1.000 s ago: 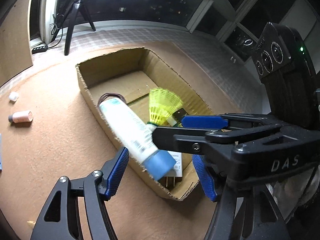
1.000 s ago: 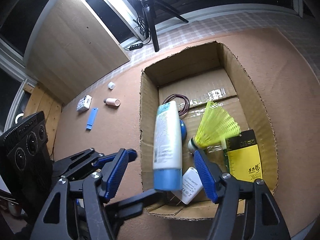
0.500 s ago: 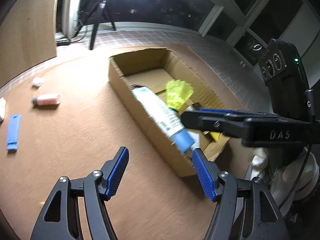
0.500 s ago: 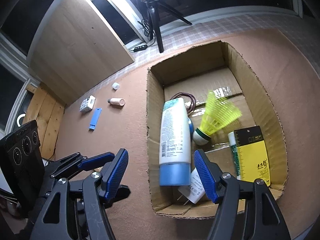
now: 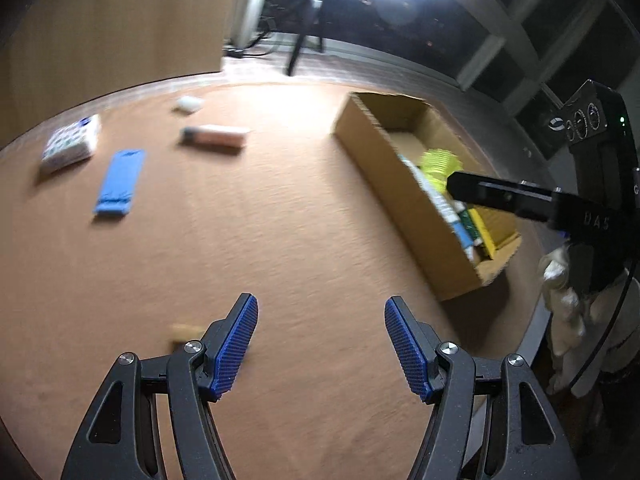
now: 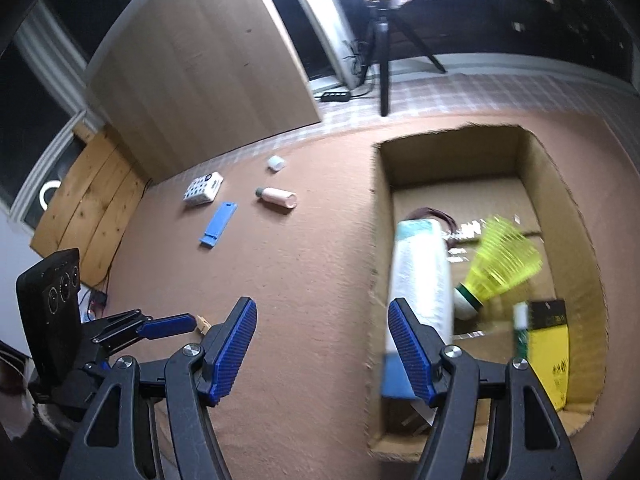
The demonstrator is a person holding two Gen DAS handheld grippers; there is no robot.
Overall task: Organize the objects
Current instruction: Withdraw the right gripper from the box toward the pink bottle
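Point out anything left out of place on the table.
Four things lie loose left of the cardboard box instead of in it: a white cap, a pink bottle on its side, a dotted white block and a blue strip.

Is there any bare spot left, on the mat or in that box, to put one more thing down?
Yes. The mat is bare between the blue strip and the box. Inside the box, the far end beyond the white tube is free. Its near end is crowded: tube, yellow shuttlecock, yellow pack. The far-left mat holds the patterned box and pink bottle.
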